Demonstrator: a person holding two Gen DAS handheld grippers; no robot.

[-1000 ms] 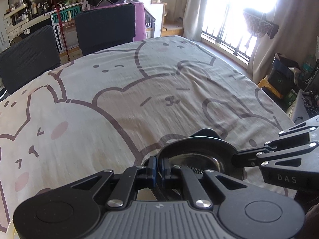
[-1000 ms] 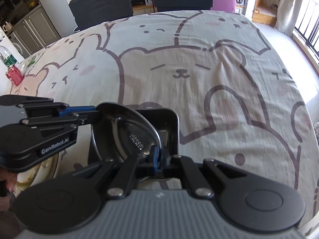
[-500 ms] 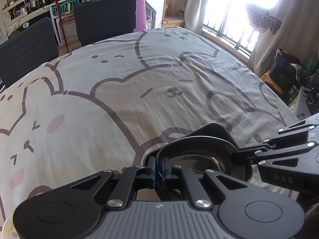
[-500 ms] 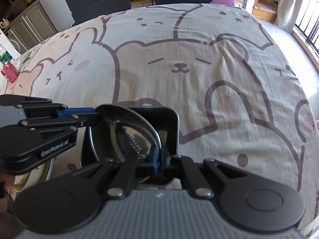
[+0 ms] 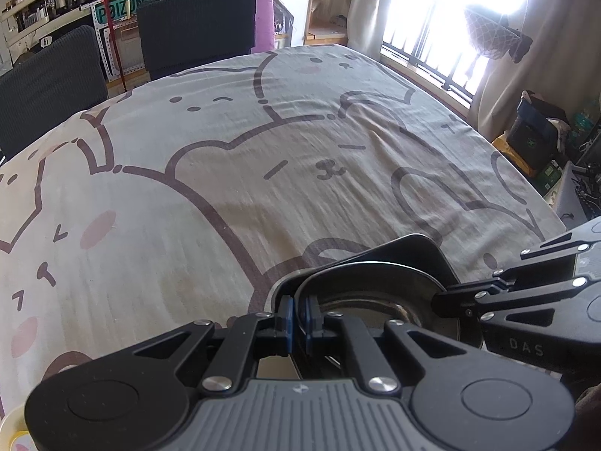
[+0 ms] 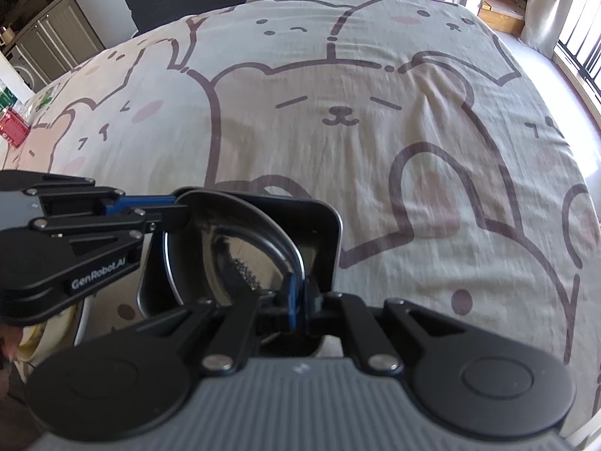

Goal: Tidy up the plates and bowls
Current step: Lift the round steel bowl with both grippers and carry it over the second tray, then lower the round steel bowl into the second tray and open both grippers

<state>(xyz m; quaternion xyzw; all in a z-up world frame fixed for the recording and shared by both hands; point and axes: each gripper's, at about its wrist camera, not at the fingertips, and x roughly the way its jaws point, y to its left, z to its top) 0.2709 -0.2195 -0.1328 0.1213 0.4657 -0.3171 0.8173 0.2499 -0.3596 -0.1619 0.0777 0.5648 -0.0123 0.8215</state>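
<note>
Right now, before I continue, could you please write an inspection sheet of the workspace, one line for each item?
Surface: table under a bear-print cloth, wrinkled, mostly bare.
Job's things: round metal dish sitting tilted inside a dark square tray; both are held at the near edge of the table.
Clutter: a pale bowl at the near left edge, partly hidden; a red item at the far left.
Grippers: left gripper shut on the dish and tray rims; right gripper shut on the opposite rims.
Cables: some near the equipment at the right.
Surroundings: dark chairs at the far side; bright window; kitchen cabinets.
</note>
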